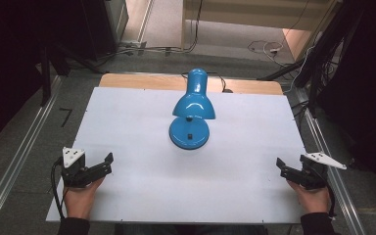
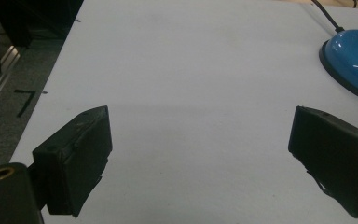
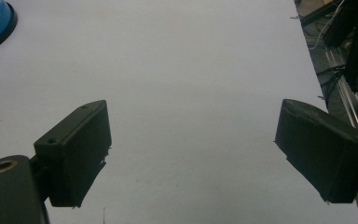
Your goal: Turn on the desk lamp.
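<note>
Standing upright near the far middle of the white table (image 1: 142, 147) is a blue desk lamp (image 1: 191, 110), its round base (image 1: 189, 133) flat on the surface and its shade (image 1: 194, 105) hanging over the back of that base, with the neck rising behind toward the wooden edge of the table. A small dark switch sits on top of the base. At the near left corner of the table the left gripper (image 1: 108, 164) is held in a hand (image 1: 80, 196) that comes in from the bottom edge; its jaws are spread wide and hold nothing, pointing inward and a little forward across the bare surface. A black cable loops from it beside the hand. At the near right corner the right gripper (image 1: 280, 167) sits in the other hand (image 1: 313, 197), its jaws also spread wide with nothing between them, aimed toward the middle of the table. Both tools are well apart from the lamp, one on each side. In the left gripper view the two black jaws frame plain white table, and the edge of the lamp's base shows at the upper right with a dark cord leading away behind it. In the right gripper view the jaws again frame bare table, with a sliver of the blue base at the upper left corner and cables on the floor off to the right.
</note>
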`<act>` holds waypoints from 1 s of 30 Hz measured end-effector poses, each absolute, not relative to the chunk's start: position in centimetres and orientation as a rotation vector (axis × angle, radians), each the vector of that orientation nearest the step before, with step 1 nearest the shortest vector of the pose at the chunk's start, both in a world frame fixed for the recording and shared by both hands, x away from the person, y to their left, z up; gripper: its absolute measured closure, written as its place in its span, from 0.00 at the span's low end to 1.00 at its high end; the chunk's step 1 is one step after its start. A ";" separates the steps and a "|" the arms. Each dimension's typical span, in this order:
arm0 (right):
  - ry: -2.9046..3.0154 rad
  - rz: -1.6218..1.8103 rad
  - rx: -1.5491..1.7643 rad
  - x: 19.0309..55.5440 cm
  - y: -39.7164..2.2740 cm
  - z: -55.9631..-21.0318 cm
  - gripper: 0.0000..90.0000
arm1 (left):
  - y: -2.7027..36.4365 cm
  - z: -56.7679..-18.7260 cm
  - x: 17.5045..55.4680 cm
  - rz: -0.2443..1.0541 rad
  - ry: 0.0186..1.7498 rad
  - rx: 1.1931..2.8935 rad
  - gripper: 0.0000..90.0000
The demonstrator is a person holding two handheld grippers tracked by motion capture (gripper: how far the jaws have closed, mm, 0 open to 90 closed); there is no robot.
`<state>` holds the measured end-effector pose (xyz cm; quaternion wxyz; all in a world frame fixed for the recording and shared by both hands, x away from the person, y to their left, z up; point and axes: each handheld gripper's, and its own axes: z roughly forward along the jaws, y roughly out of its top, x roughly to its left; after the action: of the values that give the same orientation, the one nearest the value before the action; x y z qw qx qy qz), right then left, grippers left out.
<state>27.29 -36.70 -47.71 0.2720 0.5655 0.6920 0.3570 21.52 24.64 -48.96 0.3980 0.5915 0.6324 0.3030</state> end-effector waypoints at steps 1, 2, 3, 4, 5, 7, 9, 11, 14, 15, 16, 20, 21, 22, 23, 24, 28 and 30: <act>1.865 0.963 1.524 27.3 -36.6 -47.7 0.10 | 24.6 -49.0 21.5 0.767 1.601 1.498 0.07; 1.867 0.963 1.521 27.3 -36.6 -47.7 0.10 | 24.6 -48.9 21.5 0.769 1.601 1.498 0.07; 1.867 0.968 1.525 27.3 -36.5 -47.6 0.10 | 24.6 -48.9 21.6 0.769 1.600 1.498 0.07; 1.868 0.974 1.525 27.3 -36.4 -47.6 0.10 | 24.6 -48.9 21.6 0.768 1.600 1.498 0.07; 1.868 0.974 1.525 27.3 -36.4 -47.6 0.10 | 24.6 -48.9 21.6 0.769 1.599 1.499 0.07; 1.875 0.983 1.523 27.4 -36.2 -47.6 0.10 | 24.5 -49.0 21.7 0.767 1.603 1.503 0.07; 1.884 0.994 1.525 27.5 -35.9 -47.6 0.10 | 24.5 -49.0 21.8 0.767 1.601 1.509 0.07; 1.893 0.999 1.516 27.6 -35.6 -47.5 0.10 | 24.5 -49.0 21.9 0.768 1.602 1.512 0.07; 1.912 1.006 1.500 27.8 -34.9 -47.5 0.10 | 24.3 -49.0 22.0 0.769 1.601 1.516 0.07; 1.919 1.004 1.497 27.9 -34.7 -47.5 0.10 | 24.3 -49.1 22.0 0.768 1.598 1.519 0.07; 1.928 1.007 1.489 28.0 -34.4 -47.5 0.10 | 24.3 -49.1 22.0 0.768 1.599 1.520 0.07; 1.949 1.019 1.462 28.3 -33.4 -47.3 0.10 | 24.3 -49.1 22.0 0.765 1.601 1.519 0.07; 1.951 1.022 1.460 28.4 -33.1 -47.3 0.10 | 24.4 -49.1 22.0 0.763 1.601 1.520 0.07; 1.955 1.027 1.453 28.5 -32.9 -47.3 0.10 | 24.4 -49.1 22.0 0.759 1.601 1.521 0.07; 1.959 1.025 1.450 28.6 -32.7 -47.3 0.10 | 24.4 -49.1 22.0 0.756 1.603 1.521 0.07; 1.967 1.026 1.445 28.7 -32.4 -47.3 0.10 | 24.4 -49.1 22.0 0.756 1.602 1.522 0.07; 1.985 1.029 1.434 28.9 -31.6 -47.3 0.10 | 24.4 -49.1 22.0 0.758 1.599 1.522 0.07; 1.990 1.037 1.429 29.0 -31.4 -47.3 0.10 | 24.4 -49.1 22.0 0.757 1.600 1.522 0.07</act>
<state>28.99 -31.37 -47.26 0.2383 0.5217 0.7264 0.3787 22.03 24.42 -49.13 0.3927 0.5995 0.6304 0.2983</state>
